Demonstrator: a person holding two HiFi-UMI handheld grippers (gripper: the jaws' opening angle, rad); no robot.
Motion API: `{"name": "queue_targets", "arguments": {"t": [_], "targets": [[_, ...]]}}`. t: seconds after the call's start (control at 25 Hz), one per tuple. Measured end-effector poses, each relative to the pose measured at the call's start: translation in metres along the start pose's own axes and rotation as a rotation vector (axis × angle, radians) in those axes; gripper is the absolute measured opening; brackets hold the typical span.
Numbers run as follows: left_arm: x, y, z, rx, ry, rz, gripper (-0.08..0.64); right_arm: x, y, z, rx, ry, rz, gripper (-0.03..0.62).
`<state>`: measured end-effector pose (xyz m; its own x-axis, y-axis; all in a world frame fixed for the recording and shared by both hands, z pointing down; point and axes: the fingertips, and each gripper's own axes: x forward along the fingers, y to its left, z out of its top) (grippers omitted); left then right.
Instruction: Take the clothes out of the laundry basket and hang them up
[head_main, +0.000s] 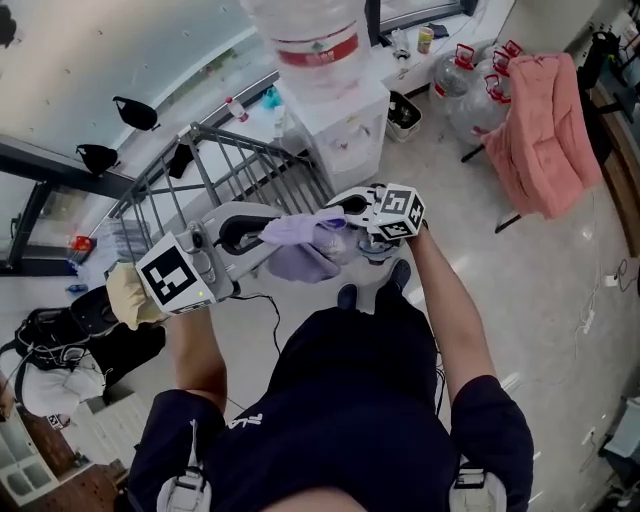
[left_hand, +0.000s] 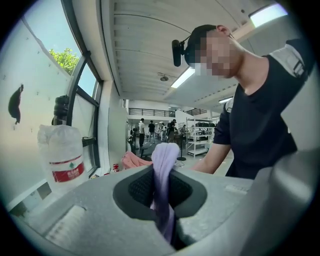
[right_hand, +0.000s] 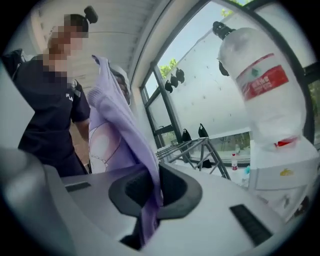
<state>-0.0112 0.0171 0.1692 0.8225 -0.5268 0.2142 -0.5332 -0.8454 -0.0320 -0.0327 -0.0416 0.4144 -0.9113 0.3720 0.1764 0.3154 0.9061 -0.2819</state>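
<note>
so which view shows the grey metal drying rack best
The head view: the grey metal drying rack shows most of its bars from above. The right gripper view catches a small part beyond the jaws; the left gripper view shows none.

It was a large open workroom, with a water dispenser (head_main: 345, 130) and spare bottles (head_main: 452, 82) by tall windows (head_main: 80, 70), ceiling strip lights (left_hand: 182, 77) and far metal shelving (left_hand: 197, 137).

No txt readable. Red label (left_hand: 67, 171) w/ green logo is seen on clear plastic water jug (left_hand: 60, 142), print illegible; b/w square markers are borne on two white cubes (head_main: 172, 276) (head_main: 400, 212).
</note>
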Motion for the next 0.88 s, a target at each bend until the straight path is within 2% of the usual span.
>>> {"name": "queue_targets", "arguments": {"t": [0.04, 0.16, 0.32, 0.52, 0.68, 0.8, 0.88], "targets": [[-0.007, 0.002, -0.002, -0.008, 0.001, 0.018, 0.031, 0.002, 0.002, 0.001, 0.016, -0.011, 0.008, 0.011], [-0.035, 0.01, -0.013, -0.051, 0.003, 0.079, 0.031, -0.002, 0.006, -0.001, 0.027, 0.017, 0.009, 0.008], [-0.073, 0.019, -0.038, -0.126, -0.013, 0.192, 0.031, -0.022, 0.005, 0.016, -0.017, 0.051, -0.032, 0.008], [-0.107, 0.026, -0.08, -0.151, -0.003, 0.342, 0.031, -0.041, 0.002, 0.054, -0.091, 0.005, -0.202, 0.008], [-0.124, 0.035, -0.106, -0.184, 0.0, 0.467, 0.031, -0.041, 0.005, 0.074, -0.154, 0.025, -0.352, 0.008], [-0.139, 0.043, -0.111, -0.165, -0.026, 0.561, 0.031, -0.036, 0.009, 0.088, -0.167, 0.013, -0.435, 0.008], [-0.146, 0.046, -0.114, -0.117, -0.016, 0.617, 0.031, -0.035, 0.012, 0.098, -0.149, -0.011, -0.48, 0.008]]}}
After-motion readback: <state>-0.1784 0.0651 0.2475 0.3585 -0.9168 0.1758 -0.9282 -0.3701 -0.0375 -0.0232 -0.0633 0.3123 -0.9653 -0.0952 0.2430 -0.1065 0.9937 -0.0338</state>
